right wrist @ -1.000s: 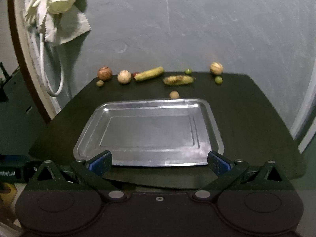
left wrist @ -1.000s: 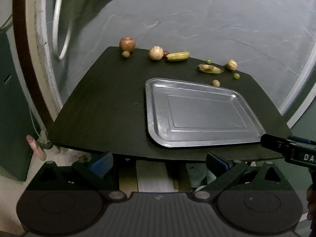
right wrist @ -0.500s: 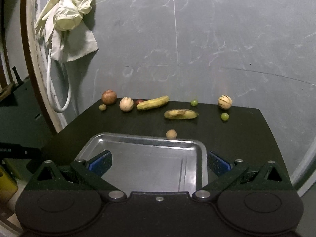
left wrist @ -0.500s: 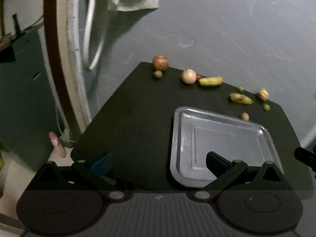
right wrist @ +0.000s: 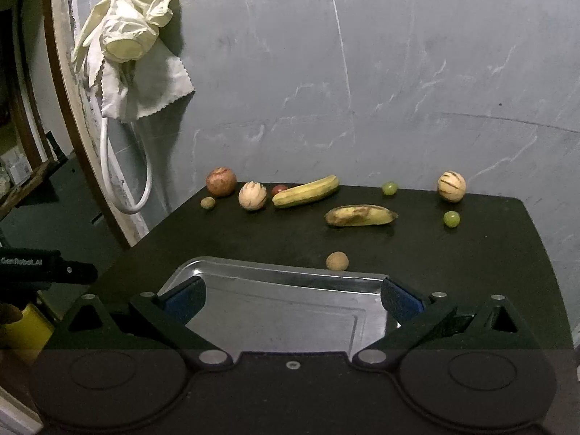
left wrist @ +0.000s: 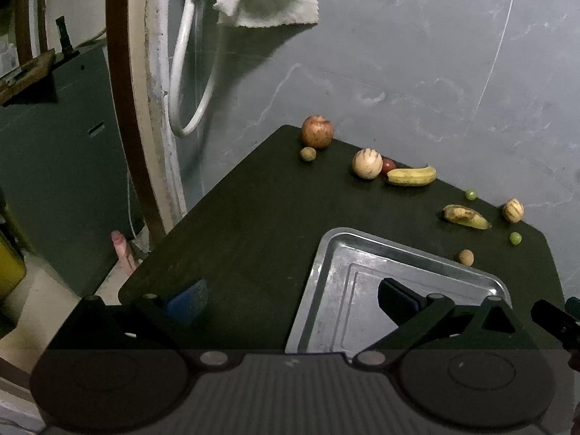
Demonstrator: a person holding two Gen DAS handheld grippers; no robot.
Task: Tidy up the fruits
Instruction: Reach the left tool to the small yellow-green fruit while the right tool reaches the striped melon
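Beyond the far rim of the empty metal tray (right wrist: 290, 277), the small round tan fruit (right wrist: 337, 261) lies straight ahead of the right gripper (right wrist: 291, 299); both it and the left gripper (left wrist: 290, 297) gape empty; the right is nearer.

Tray (right wrist: 275, 301) sits on the near part of the table (right wrist: 471, 272). Just beyond its far rim, a small round fruit (right wrist: 337, 261). Along the far edge, left to right: apple (right wrist: 221, 181) with a tiny fruit (right wrist: 208, 202) before it, striped fruit (right wrist: 252, 195), banana (right wrist: 305, 191), grape (right wrist: 389, 188), second striped fruit (right wrist: 451, 186). Nearer than that row, a spotted banana (right wrist: 360, 215), another grape (right wrist: 451, 219) right of it.
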